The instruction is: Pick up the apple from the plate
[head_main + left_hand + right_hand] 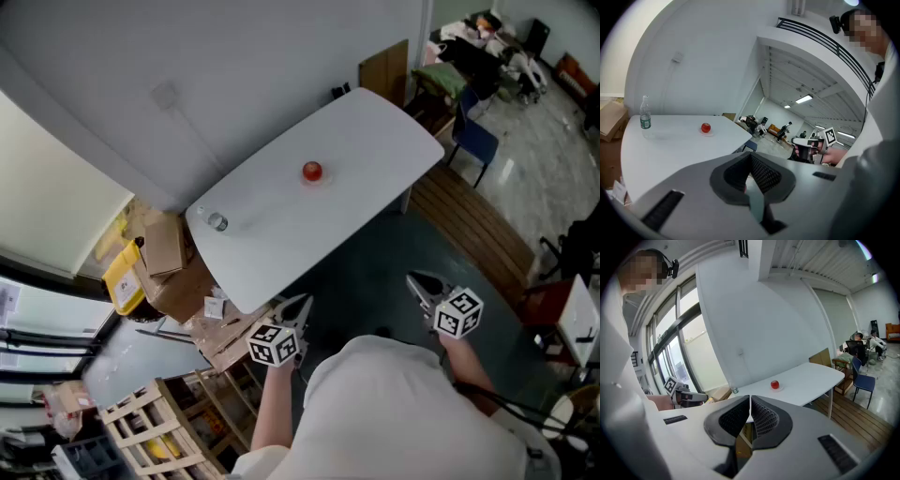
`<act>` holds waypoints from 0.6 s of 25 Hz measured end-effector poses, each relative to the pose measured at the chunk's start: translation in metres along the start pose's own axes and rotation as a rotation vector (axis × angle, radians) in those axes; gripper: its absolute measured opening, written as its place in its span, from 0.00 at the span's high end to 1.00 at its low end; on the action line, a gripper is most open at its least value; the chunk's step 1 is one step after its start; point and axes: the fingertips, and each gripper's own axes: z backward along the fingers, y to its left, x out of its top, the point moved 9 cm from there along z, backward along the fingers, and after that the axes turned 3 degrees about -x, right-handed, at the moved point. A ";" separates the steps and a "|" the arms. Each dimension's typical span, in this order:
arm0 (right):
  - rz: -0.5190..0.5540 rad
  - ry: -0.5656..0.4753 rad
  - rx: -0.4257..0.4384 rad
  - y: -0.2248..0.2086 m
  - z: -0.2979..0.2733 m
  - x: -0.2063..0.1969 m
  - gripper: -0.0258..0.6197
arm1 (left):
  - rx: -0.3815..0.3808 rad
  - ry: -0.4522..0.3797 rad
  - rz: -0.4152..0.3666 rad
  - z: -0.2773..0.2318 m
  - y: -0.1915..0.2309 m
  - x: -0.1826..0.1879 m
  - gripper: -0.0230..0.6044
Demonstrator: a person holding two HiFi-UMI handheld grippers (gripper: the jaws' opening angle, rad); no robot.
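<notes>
1. Apple [312, 172] sits on a small plate [312, 183] about midway along the white counter [281, 239]. It is red and round, so I see no long axis, and its stem end is too small to make out.
2. Bare counter top lies on every side of the plate, and neither long edge is close to it. The far long edge runs beside the wall.
3. A clear bottle [217, 222] stands near the counter's left end, well apart from the apple.
4. My left tongs [294, 305] are clenched on nothing, held just off the counter's near edge toward its left end.
5. My right tongs [422, 284] are clenched and empty too, out over the dark floor on the near side, well apart from the apple.
6. Cardboard boxes [164, 248] crowd the floor at the left end, and a blue chair [476, 141] stands past the right end.
</notes>
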 end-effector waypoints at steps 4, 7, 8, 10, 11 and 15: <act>0.007 -0.001 0.001 0.000 -0.003 0.004 0.90 | -0.005 0.001 -0.003 -0.002 0.001 0.003 0.96; 0.009 -0.006 -0.002 0.001 -0.004 0.006 0.90 | -0.006 0.001 -0.002 -0.002 0.003 0.004 0.96; 0.010 -0.006 -0.002 0.002 -0.004 0.006 0.90 | -0.007 0.000 -0.002 -0.002 0.004 0.004 0.96; 0.012 -0.004 -0.002 0.003 -0.005 0.006 0.90 | -0.008 0.000 -0.002 -0.001 0.005 0.003 0.96; 0.012 -0.004 -0.002 0.004 -0.005 0.006 0.90 | -0.009 0.000 -0.001 -0.001 0.005 0.003 0.96; 0.011 -0.003 0.004 0.006 -0.007 0.003 0.90 | -0.011 0.001 0.004 0.001 0.007 0.001 0.96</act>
